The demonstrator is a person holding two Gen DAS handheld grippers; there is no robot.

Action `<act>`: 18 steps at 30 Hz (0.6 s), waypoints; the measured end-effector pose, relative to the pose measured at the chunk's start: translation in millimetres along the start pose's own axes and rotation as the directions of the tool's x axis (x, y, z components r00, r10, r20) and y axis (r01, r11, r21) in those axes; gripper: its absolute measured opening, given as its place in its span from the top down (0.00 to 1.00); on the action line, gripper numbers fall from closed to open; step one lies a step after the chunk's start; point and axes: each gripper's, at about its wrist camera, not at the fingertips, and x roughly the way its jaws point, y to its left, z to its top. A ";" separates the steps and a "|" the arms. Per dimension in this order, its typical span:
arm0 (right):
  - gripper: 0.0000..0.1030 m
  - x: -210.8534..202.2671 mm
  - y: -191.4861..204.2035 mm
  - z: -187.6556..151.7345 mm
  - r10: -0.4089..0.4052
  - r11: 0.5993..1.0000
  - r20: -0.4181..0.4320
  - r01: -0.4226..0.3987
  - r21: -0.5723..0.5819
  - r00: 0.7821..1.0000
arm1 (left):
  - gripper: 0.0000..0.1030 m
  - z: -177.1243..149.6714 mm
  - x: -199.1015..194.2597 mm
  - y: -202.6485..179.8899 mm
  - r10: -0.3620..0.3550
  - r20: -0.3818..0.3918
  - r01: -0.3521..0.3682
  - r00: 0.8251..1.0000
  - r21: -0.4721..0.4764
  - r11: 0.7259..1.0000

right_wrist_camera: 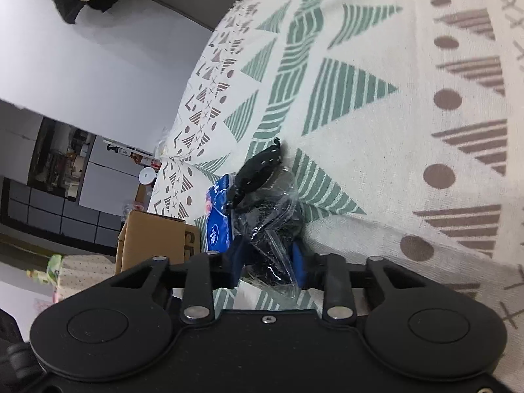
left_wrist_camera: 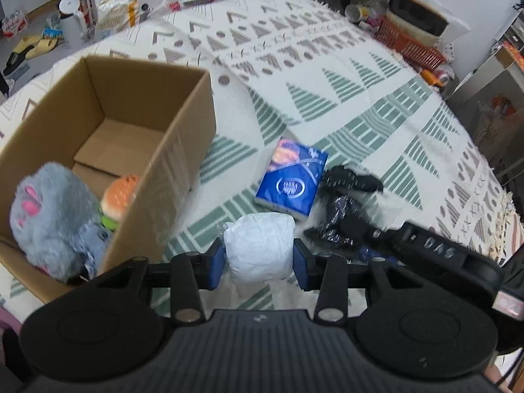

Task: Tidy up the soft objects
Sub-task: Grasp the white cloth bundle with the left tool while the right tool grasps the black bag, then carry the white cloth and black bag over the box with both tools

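At the bottom middle of the left view:
Left tool (left_wrist_camera: 258, 258): squeezes a white soft bundle (left_wrist_camera: 259, 251) between its blue pads.
Right tool (right_wrist_camera: 270, 262): pinches a black thing in clear wrap (right_wrist_camera: 271, 226).
Blue tissue pack (left_wrist_camera: 290, 180): on the patterned cloth (left_wrist_camera: 344, 131), just above the bundle.
Cardboard box (left_wrist_camera: 183, 150): left, holding a grey plush toy (left_wrist_camera: 55, 216).

Seen from its own wrist camera, the left gripper (left_wrist_camera: 258, 260) is a black plastic tool with a ribbed grey-black body, two round raised discs at its sides, silver rivets on the black link arms, one small screw at the top centre of the body, and blue pads (left_wrist_camera: 216, 263) on the fingers. The right gripper (right_wrist_camera: 267, 262) has the same black build, with a smooth body, silver pivots, one hex screw at centre and blue pads (right_wrist_camera: 299, 263). Raised lettering on its side, blurred in the left view, seems to read "DAS".
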 end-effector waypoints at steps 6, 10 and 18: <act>0.73 -22.0 12.6 -13.0 -0.014 1.000 0.051 0.015 -0.021 0.999 | 0.59 -4.6 -18.7 10.0 -0.030 0.021 0.031 0.999 -0.015 0.999; 0.73 -43.7 25.8 -26.8 -0.024 0.999 0.085 0.026 -0.025 0.996 | 0.59 -11.0 -37.8 16.5 -0.046 0.038 0.047 0.998 -0.021 0.999; 0.73 -78.9 48.0 -33.6 -0.027 0.999 0.139 0.033 -0.039 0.990 | 0.59 -18.1 -64.7 19.7 -0.082 0.053 0.082 0.995 0.006 0.997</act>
